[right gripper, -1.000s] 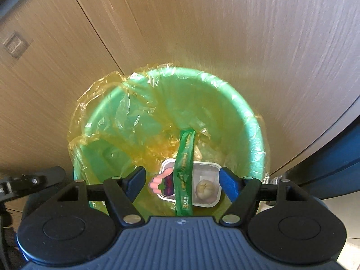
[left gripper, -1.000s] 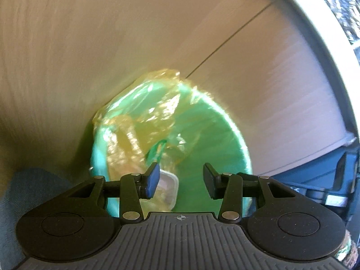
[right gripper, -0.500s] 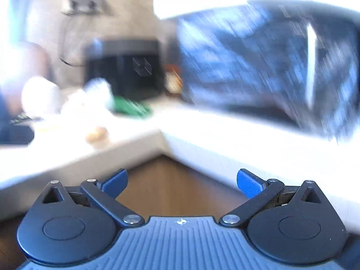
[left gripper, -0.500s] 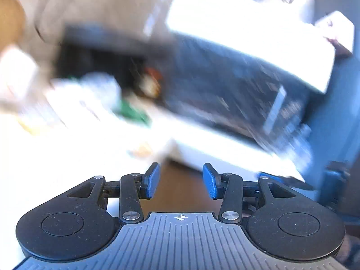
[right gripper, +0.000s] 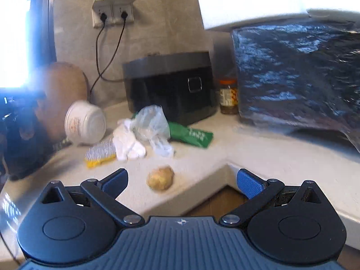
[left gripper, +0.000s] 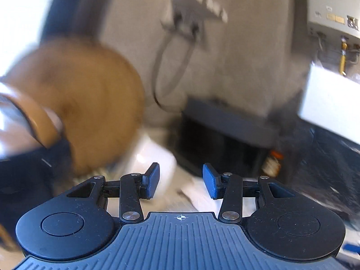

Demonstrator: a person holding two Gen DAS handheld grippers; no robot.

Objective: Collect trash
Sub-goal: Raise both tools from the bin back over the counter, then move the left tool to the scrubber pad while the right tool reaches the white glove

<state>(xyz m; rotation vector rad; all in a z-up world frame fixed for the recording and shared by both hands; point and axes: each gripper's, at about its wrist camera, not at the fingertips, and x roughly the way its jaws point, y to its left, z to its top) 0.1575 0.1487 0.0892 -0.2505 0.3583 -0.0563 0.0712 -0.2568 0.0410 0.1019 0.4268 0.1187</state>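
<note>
Both grippers' jaws apart, empty; crumpled clear plastic bag, possibly lumpy potato on speckled counter.

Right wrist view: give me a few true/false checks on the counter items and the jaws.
1. The right gripper has its jaws spread wide with nothing between them. True.
2. The potato sits inside the white bowl. False: it lies alone on the countertop, nearer the camera.
3. The green wrapper lies in front of the black appliance. True.
4. The wall socket has nothing plugged in. False: two black cords hang from it.
5. The brush lies beside the white crumpled tissue. True.
</note>
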